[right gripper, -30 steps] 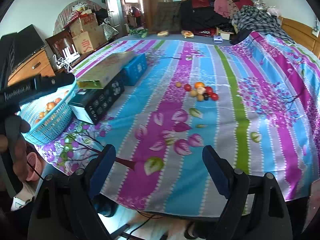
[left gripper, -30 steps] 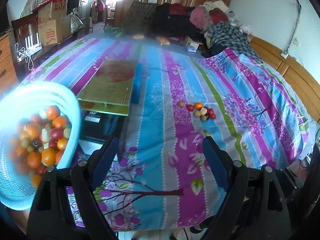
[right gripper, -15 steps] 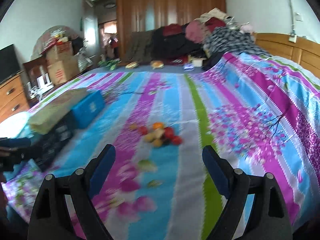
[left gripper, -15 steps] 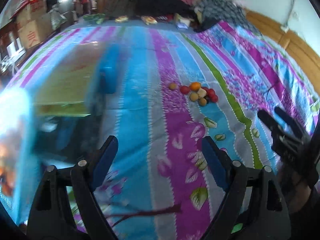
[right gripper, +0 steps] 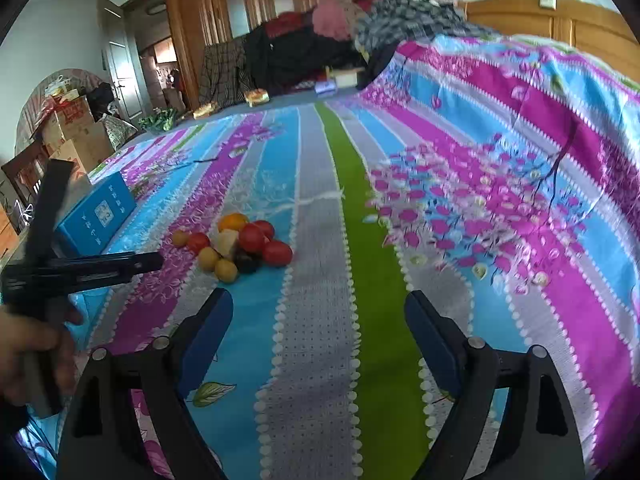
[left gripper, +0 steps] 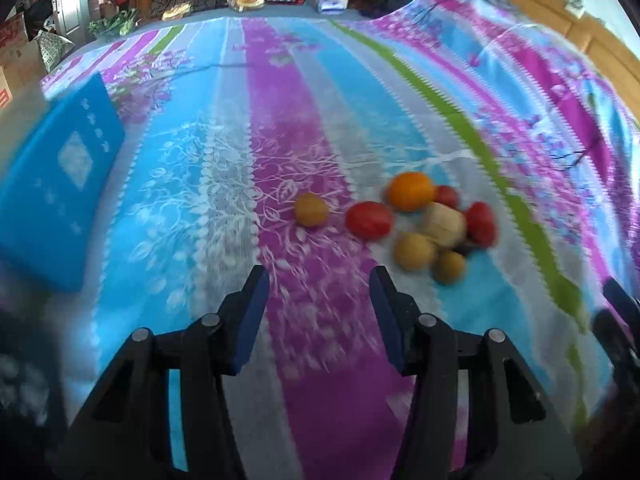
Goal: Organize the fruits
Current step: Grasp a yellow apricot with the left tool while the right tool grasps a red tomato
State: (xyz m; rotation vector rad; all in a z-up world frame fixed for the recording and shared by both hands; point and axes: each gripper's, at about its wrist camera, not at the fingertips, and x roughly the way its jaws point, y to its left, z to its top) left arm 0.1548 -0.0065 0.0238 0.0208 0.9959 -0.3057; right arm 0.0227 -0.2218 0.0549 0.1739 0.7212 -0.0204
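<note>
On the striped bedspread [left gripper: 200, 184], a blue box [left gripper: 56, 200] lies off to the left, out of the way. Next, the left gripper [left gripper: 316, 300] noses down toward the fruit pile [left gripper: 424, 224], jaws closing on nothing yet, likely sizing for the lone yellow fruit [left gripper: 311, 209] just ahead. Rightward, the right gripper [right gripper: 318, 320] hangs short of the heap, jaws spread but narrowing, empty, probably waiting its turn.
</note>
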